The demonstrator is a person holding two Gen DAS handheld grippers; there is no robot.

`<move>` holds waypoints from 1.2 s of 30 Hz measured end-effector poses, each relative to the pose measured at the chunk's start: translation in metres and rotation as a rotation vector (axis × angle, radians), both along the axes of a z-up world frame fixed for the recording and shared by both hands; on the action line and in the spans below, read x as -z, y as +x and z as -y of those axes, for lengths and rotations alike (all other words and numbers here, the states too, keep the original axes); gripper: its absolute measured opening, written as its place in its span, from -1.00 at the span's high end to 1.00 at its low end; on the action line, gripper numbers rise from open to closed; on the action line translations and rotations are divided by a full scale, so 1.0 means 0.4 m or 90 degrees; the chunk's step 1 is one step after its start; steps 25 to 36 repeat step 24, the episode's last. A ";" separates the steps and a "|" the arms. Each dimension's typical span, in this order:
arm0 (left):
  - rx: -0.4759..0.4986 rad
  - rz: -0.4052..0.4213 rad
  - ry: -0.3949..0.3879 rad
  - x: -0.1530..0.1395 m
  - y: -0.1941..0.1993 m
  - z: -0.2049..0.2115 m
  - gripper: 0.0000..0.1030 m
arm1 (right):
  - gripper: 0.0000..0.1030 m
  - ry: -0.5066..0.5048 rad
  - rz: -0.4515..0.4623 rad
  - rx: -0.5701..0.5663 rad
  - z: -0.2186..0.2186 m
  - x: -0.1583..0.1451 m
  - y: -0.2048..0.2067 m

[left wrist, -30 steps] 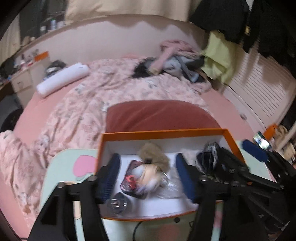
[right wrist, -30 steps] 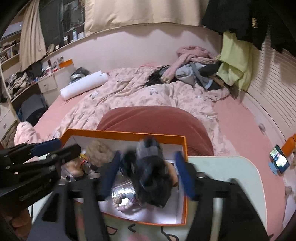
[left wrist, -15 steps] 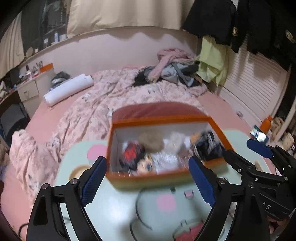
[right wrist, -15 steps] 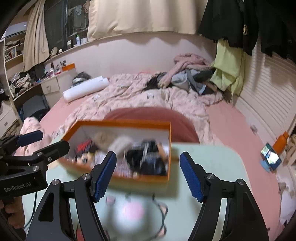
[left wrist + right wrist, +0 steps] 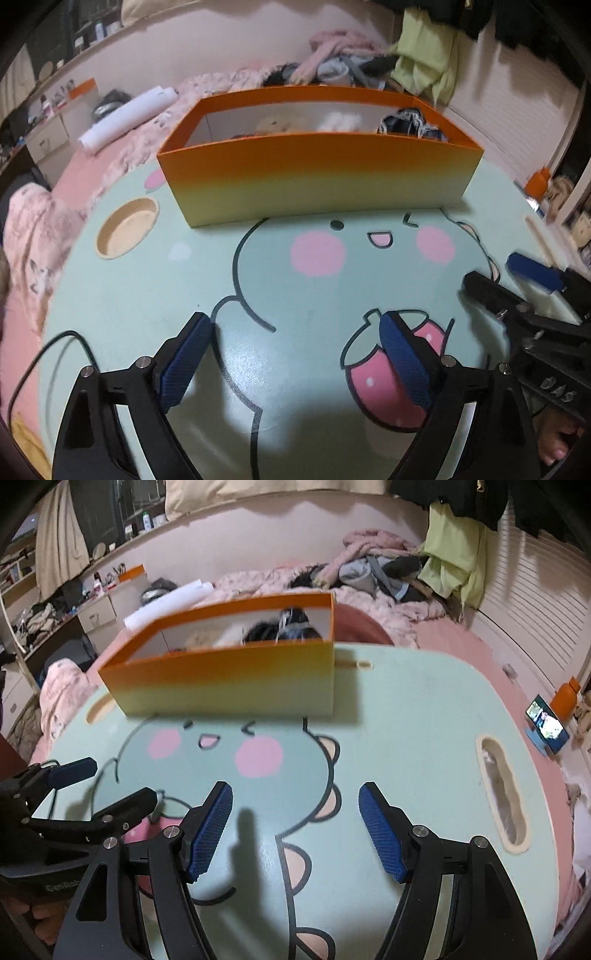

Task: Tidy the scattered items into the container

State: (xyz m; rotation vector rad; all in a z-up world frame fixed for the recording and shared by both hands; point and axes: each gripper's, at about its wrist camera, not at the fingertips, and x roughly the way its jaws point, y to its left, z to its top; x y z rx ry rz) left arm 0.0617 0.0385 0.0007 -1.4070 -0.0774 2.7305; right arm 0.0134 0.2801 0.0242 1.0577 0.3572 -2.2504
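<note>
An orange box point(image 5: 317, 173) stands at the far side of the pale green cartoon table point(image 5: 155, 295); in the right wrist view the box point(image 5: 229, 679) shows the same way. Above its rim I see a dark cloth item point(image 5: 410, 123), a white fluffy item point(image 5: 340, 122) and a tan plush point(image 5: 273, 123). My left gripper point(image 5: 295, 321) hovers low over the table in front of the box, its jaws opening with nothing between them. My right gripper point(image 5: 295, 790) is open and empty beside it, also short of the box. Each gripper shows in the other's view.
The table has a round cup recess point(image 5: 125, 227) at its left and a long slot point(image 5: 502, 794) at its right. A black cable point(image 5: 55, 354) runs over the near left edge. A phone point(image 5: 546, 727) and an orange bottle point(image 5: 565, 701) stand on the floor at the right. A bed lies behind.
Both grippers have drawn back from above the box's inside and sunk towards the table. The items that were between their jaws now lie in the box. The left jaws have widened.
</note>
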 end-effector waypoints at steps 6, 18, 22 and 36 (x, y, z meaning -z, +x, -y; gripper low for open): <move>-0.007 -0.008 -0.001 0.006 0.000 0.004 -1.00 | -0.43 0.037 -0.019 0.009 0.011 0.016 0.003; -0.007 -0.008 0.000 0.009 -0.002 0.004 -1.00 | -0.55 0.045 -0.022 0.025 0.004 0.026 0.002; -0.007 -0.008 0.001 0.008 -0.003 0.005 -1.00 | -0.55 0.046 -0.022 0.024 0.005 0.026 0.002; -0.009 -0.009 0.001 0.009 -0.004 0.007 -1.00 | -0.55 0.046 -0.021 0.024 0.004 0.026 0.002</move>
